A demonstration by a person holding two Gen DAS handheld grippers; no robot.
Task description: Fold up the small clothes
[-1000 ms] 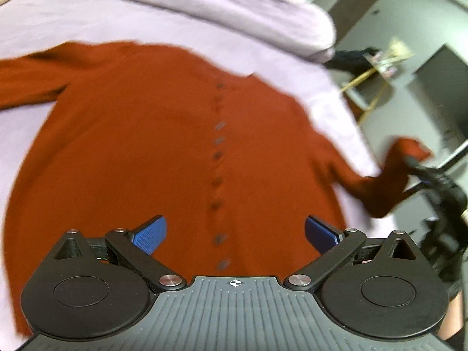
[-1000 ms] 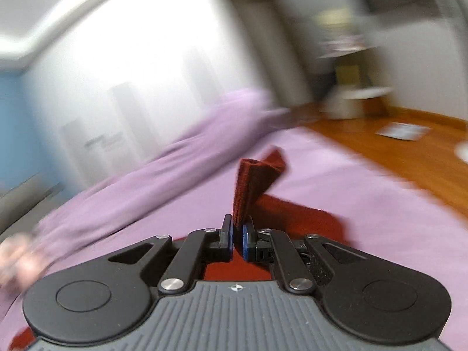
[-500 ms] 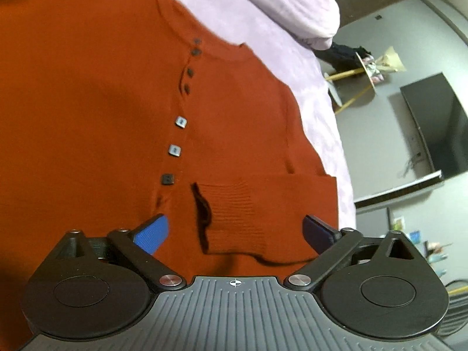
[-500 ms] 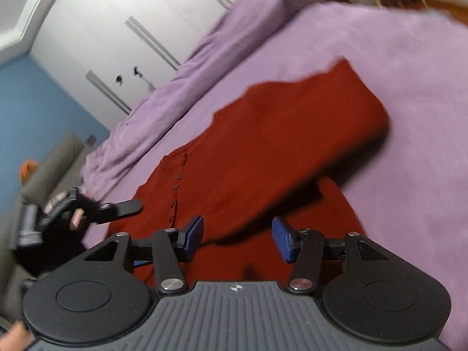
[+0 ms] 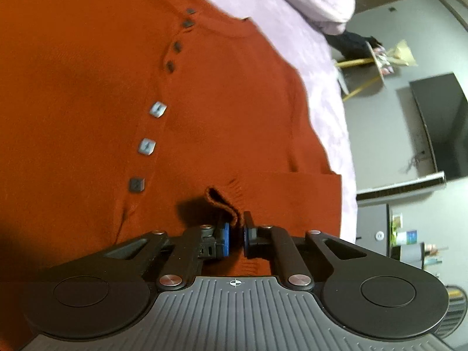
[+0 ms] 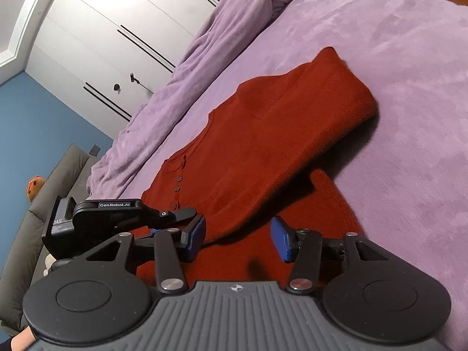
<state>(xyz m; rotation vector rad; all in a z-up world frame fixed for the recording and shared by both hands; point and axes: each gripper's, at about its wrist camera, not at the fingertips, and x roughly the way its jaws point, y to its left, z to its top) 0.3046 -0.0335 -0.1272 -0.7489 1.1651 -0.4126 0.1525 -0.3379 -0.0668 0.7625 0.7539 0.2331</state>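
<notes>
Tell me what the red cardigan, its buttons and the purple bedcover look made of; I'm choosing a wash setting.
The cardigan looks like a fine matte knit, maybe wool or acrylic: its cuff is ribbed. The buttons are small squares with a pale sheen, possibly shell or plastic. The bedcover looks like soft plush or velvety fleece, with a brushed, mottled nap.

One cardigan [image 5: 234,117], two tools [image 5: 236,234] [image 6: 238,238] — perhaps seven buttons [image 5: 157,108].

Black left gripper [image 5: 236,233] and right gripper [image 6: 237,237]: blue pads, silver screws, ribbed grey bodies.
</notes>
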